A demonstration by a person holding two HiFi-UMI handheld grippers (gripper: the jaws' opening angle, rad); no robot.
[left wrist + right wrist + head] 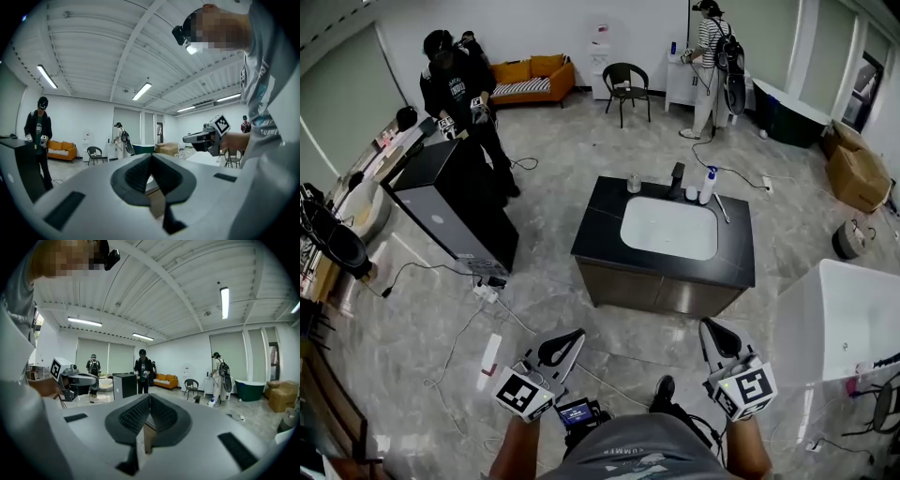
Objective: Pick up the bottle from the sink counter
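left hand-held gripper (567,339): jaws closed, empty | right hand-held gripper (718,333): jaws closed, empty | bottle (708,185): left untouched on tabletop (600,225), upper centre

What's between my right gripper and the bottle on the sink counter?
Head view: a strip of floor, the counter front edge, then the white basin, between right gripper and bottle.

Open floor (609,337) btwn person & sink surface (605,230); only thin cables (520,323) + power strip (487,293) low on the left. Front of surface & basin (668,228) bare. Bottle (707,186) at back edge: faucet (677,178) near on its left w/ small white item (692,193) btwn, thin stick (723,208) flat on its right. White tub (848,319) crowds right approach; black cabinet (455,211) well left.
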